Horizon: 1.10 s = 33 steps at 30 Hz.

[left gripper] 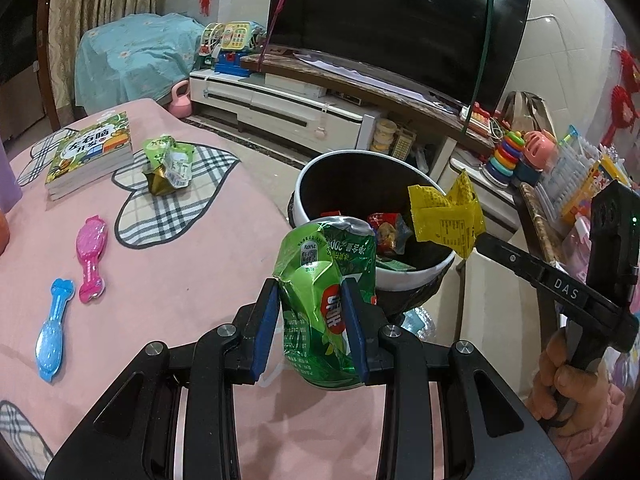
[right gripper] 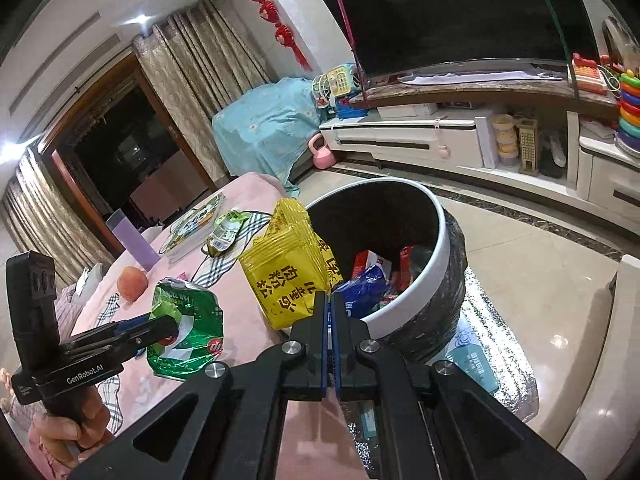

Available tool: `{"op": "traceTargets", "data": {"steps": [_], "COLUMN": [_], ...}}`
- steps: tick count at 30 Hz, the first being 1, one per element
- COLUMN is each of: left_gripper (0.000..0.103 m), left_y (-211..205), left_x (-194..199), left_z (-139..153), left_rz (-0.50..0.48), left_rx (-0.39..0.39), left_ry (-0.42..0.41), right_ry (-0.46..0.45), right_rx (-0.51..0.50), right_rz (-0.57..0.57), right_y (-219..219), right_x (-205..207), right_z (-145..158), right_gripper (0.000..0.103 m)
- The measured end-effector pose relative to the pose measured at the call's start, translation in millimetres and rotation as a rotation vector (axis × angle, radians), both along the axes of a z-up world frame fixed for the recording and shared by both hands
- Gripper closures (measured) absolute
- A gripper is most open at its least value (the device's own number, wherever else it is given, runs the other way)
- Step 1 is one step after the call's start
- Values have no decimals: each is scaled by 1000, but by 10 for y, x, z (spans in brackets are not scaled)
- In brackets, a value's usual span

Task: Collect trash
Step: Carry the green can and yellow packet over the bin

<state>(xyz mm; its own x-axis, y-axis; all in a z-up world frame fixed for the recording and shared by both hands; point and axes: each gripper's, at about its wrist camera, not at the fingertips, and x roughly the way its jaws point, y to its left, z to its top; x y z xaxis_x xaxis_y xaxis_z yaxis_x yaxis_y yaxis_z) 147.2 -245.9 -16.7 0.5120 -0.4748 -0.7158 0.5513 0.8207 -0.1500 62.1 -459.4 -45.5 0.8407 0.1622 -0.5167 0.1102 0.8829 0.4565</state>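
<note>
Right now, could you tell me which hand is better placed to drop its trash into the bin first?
Right, probably. The right claw holds the yellow packet at the bin's rim; the left claw's crushed green can looks short of it, over the pink tabletop.

left wrist: counter (left gripper: pixel 168 280) overlooked, aimed down close | right wrist: same | shared: trash bin (left gripper: pixel 416 276), television (right gripper: pixel 460 12)
</note>
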Motion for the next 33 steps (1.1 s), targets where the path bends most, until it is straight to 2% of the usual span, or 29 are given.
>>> {"op": "traceTargets", "data": {"steps": [17, 22, 33], "left_gripper": [73, 72, 72], "left_y": [-387, -552, -892], "left_x": [323, 413, 559], "left_z": [128, 138, 51], "left_rz": [-29, -35, -62], "left_rx": [-1, 19, 48], "left_ry": [-16, -26, -9], "right_ry": [39, 59, 95], "right_rx": [-27, -49, -88], "right_rz": [-51, -54, -51], "right_y": [-239, -280, -332], "right_x": [156, 257, 436], "right_z": [31, 49, 44], "right_gripper": [102, 102, 102]}}
